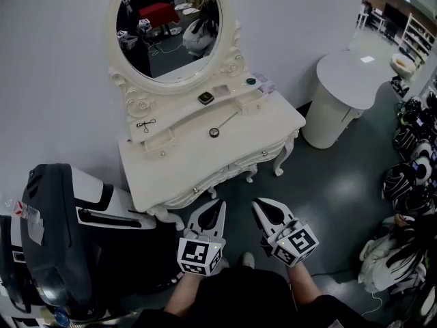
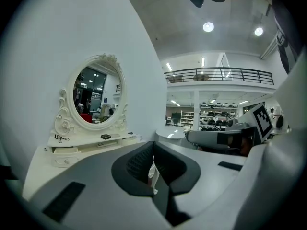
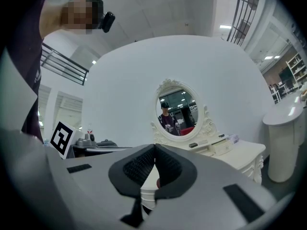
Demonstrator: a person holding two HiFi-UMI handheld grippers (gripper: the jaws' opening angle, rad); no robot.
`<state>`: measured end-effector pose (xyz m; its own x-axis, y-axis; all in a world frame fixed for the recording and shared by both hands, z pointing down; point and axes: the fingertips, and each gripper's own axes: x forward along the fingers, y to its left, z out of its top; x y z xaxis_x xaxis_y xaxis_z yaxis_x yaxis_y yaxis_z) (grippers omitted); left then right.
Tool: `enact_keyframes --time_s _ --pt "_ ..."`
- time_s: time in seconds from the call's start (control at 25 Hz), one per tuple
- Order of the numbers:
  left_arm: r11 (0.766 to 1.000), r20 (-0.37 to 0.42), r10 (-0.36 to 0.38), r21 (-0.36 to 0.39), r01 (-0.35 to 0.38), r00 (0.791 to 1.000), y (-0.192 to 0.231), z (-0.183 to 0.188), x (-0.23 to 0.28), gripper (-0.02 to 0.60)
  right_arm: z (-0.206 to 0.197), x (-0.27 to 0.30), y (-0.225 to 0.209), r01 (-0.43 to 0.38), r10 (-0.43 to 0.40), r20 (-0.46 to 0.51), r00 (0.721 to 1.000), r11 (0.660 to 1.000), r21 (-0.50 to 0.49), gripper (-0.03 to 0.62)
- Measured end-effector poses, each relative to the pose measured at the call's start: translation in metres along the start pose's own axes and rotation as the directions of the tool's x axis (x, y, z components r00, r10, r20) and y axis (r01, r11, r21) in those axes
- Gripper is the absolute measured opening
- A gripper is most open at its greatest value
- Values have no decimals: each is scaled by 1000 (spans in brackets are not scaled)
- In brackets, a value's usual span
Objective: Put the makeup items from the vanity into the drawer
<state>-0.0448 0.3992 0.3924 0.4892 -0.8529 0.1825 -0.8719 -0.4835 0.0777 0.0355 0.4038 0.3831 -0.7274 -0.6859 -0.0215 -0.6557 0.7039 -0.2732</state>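
Basically not started. On the white carved vanity table with oval mirror (image 1: pixel 184 159), all items in place: small dark square compact (image 1: pixel 205 98), flat pink palette (image 1: pixel 220 89) and teal-lidded little jar (image 1: pixel 251 81) up on the raised back shelf; black wire eyelash curler (image 1: pixel 145 124) at that shelf's left end; round dark-centred piece with a thin handle (image 1: pixel 214 132) down on the tabletop. Front drawer with small knobs (image 1: pixel 229 175) shut. Left gripper (image 1: pixel 218 203) and right gripper (image 1: pixel 257 203) side by side, low in front of the table's near edge, touching nothing. Fingers pressed together on both, nothing between them. Left to do, judging by this: open the drawer, then carry over every item, so the whole job.
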Motion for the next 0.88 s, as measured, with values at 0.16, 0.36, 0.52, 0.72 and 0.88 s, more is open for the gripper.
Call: enact_keyframes --time_s 0.16,0.36,0.52,0.72,0.88 --pt "1000 -4 -5 2 5 1000 -8 0 10 15 -4 -7 -11 3 -3 -15 1000 1000 3 23" --pt "1000 -23 5 6 -5 1000 -18 -3 23 15 -10 -15 -21 -14 15 -47 999 1000 13 23" --pt "1000 -37 15 13 -15 999 -21 -7 32 15 -12 -15 -28 -26 27 -61 998 1000 14 23" --pt "1000 -60 18 16 -17 998 -13 -11 45 15 -14 -3 -38 -32 34 -64 997 999 36 23" --pt "1000 -65 14 16 -13 998 2 -11 59 15 -16 16 -49 -35 37 -78 996 999 29 23"
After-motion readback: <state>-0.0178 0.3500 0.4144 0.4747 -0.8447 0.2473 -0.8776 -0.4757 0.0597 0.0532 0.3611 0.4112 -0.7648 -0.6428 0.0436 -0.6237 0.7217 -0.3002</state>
